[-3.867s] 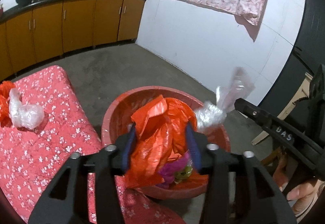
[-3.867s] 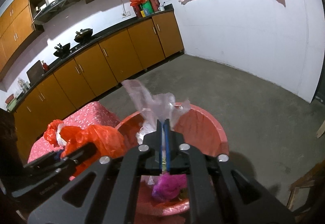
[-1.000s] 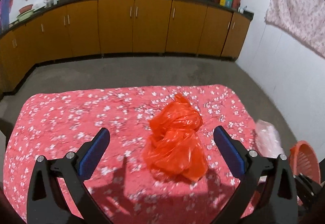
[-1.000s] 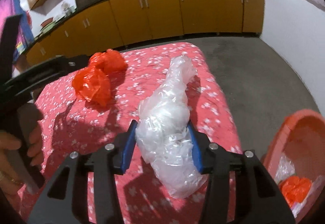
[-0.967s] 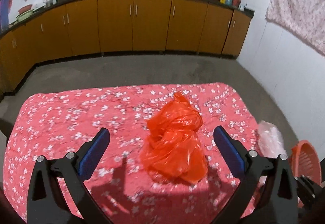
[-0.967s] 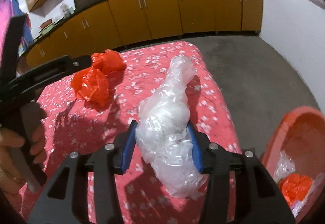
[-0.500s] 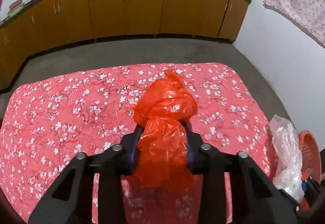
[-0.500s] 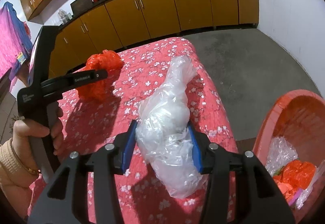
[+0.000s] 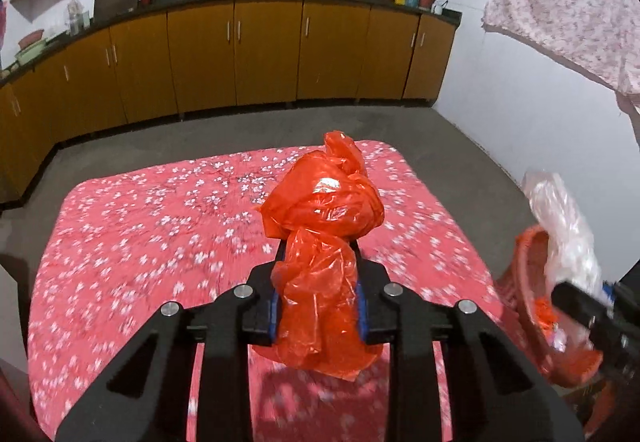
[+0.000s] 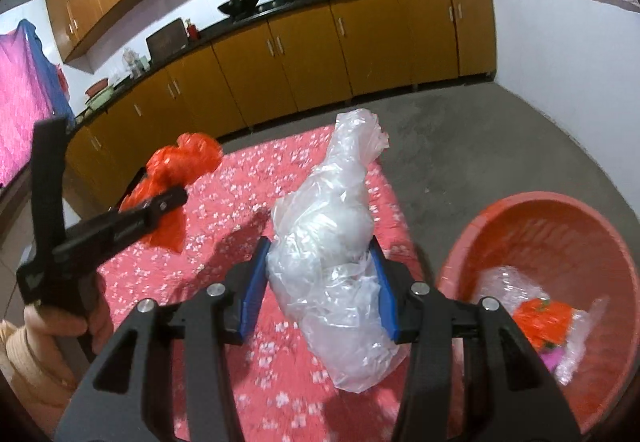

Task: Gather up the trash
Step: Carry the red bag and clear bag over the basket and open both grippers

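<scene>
Step in hand: carrying.
Left hand-held gripper: jaws just closed, clamped on red bag, lifted off the flowered bed.
Right hand-held gripper: half-closed on clear bag.
Next, I judge: swing both rightward over the red tub, then release.

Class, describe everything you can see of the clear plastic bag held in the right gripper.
The clear plastic bag is a crumpled, translucent, whitish film, bulging in the middle with a loose twisted top pointing up and a slack end hanging below. The right gripper clamps its middle between blue pads, holding it roughly upright above the red flowered cloth, near the red basin. What is inside cannot be told.
</scene>
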A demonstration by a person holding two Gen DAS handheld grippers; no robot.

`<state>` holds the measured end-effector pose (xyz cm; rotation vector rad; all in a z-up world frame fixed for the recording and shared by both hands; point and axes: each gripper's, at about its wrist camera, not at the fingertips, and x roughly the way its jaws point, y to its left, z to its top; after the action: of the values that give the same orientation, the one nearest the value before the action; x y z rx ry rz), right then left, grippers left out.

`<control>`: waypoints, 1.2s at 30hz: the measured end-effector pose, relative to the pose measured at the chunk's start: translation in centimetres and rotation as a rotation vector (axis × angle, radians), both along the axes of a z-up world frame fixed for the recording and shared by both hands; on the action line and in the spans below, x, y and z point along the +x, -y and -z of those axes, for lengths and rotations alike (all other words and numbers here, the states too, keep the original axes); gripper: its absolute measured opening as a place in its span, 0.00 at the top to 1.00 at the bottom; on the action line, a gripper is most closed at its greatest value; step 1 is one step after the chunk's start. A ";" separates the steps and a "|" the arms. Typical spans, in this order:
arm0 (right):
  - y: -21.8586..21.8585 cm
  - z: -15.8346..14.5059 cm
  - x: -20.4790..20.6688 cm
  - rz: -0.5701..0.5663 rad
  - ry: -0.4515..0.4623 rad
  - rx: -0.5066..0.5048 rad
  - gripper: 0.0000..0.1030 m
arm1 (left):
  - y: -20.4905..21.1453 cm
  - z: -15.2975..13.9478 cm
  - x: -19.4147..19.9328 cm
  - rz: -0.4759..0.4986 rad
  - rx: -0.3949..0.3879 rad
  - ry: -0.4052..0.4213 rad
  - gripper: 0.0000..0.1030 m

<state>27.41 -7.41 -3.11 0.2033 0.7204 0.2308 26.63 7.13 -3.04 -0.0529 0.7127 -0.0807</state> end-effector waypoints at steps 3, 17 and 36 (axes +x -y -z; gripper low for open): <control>1.4 -1.3 -2.0 0.026 0.030 -0.014 0.55 | 1.2 -1.0 -2.0 0.022 0.014 0.029 0.74; 8.8 -4.2 -8.2 0.175 0.079 -0.028 0.55 | 6.6 -3.9 -6.3 0.160 -0.036 0.083 0.74; 14.7 -2.4 -9.1 0.280 0.055 -0.043 0.55 | 14.8 -2.5 -7.4 0.295 -0.091 0.050 0.74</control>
<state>18.32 -22.12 -0.68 0.2527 0.6337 -0.0456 19.24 -7.69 -0.58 -0.0326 0.6631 -0.3959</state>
